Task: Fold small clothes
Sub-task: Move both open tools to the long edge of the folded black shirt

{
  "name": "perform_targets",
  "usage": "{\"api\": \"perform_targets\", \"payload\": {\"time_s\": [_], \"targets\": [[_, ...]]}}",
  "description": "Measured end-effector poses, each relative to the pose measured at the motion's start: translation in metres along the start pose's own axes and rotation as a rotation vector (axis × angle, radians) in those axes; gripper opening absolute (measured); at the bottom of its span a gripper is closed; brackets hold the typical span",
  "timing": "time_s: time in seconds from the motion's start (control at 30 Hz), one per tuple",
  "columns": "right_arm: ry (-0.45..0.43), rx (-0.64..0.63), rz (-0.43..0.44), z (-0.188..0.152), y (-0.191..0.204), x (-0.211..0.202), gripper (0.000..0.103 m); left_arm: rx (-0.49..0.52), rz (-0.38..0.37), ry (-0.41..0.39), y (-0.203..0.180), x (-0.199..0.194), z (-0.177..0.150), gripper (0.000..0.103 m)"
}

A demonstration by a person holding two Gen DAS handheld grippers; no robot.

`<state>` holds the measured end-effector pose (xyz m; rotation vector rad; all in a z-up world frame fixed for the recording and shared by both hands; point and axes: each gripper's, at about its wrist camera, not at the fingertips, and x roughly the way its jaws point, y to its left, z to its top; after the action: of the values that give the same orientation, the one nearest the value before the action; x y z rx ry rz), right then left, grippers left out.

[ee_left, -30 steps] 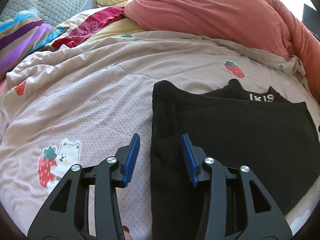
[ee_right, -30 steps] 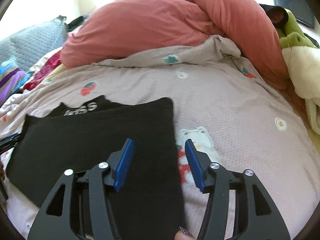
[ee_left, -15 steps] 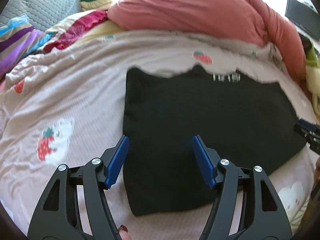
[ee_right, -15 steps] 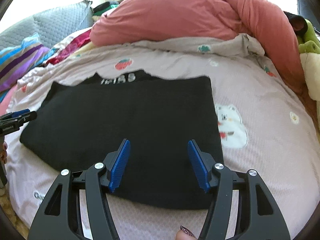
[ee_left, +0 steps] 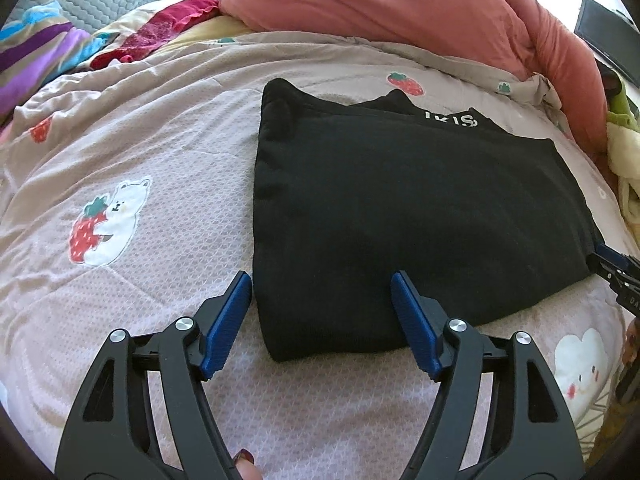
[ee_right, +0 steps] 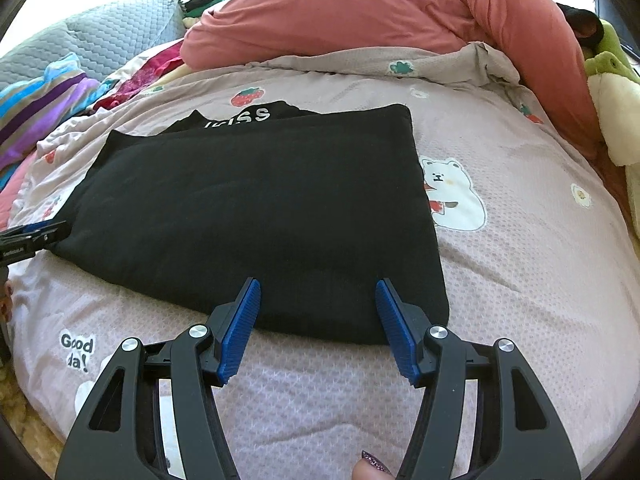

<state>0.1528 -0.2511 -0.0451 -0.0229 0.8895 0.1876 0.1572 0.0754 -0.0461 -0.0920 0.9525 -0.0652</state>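
Observation:
A black garment [ee_left: 408, 204] with white lettering at its far edge lies folded flat on the pink-grey quilt [ee_left: 120, 272]; it also shows in the right wrist view [ee_right: 256, 208]. My left gripper [ee_left: 322, 320] is open and empty, held just above the garment's near left corner. My right gripper [ee_right: 318, 324] is open and empty, at the garment's near right corner. The right gripper's tip shows at the right edge of the left wrist view [ee_left: 612, 268]. The left gripper's tip shows at the left edge of the right wrist view [ee_right: 32, 236].
A bunched salmon-pink duvet [ee_left: 400, 4] lies across the far side of the bed. Striped and red clothes [ee_left: 48, 52] and a grey pillow [ee_right: 104, 36] lie at the far left. A green and cream plush toy [ee_right: 612, 92] sits at the right.
Both grippers have pulled back from the garment's side edges toward its near edge and opened wider. The garment lies flat and has not moved.

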Motion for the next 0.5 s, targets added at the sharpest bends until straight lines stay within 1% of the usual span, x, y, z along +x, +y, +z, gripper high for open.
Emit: {"api": "perform_targets", "payload": {"time_s": [0.07,0.17,0.2,0.27,0.33,0.37,0.5], "targets": [[-0.008,-0.001,0.001,0.0,0.002,-0.005,0.059,-0.004,0.0,-0.007,0.001,-0.004,-0.002,0.068],[-0.026,-0.006,0.017,0.001,0.007,-0.015,0.069,-0.014,-0.007,-0.016,0.002,-0.009,-0.003,0.07],[-0.031,-0.012,0.02,0.002,0.01,-0.018,0.069,-0.019,-0.009,-0.021,0.003,-0.011,-0.003,0.076],[-0.043,-0.033,0.025,0.003,0.017,-0.023,0.07,-0.026,-0.013,-0.039,0.005,-0.016,-0.001,0.079],[-0.061,-0.059,0.03,0.005,0.028,-0.028,0.076,-0.032,-0.014,-0.056,0.007,-0.02,0.0,0.081],[-0.066,-0.07,0.033,0.006,0.032,-0.029,0.078,-0.037,-0.012,-0.062,0.009,-0.022,0.001,0.084],[-0.079,-0.133,0.069,0.01,0.058,-0.031,0.078,-0.062,-0.004,-0.078,0.018,-0.026,0.004,0.093]]}}
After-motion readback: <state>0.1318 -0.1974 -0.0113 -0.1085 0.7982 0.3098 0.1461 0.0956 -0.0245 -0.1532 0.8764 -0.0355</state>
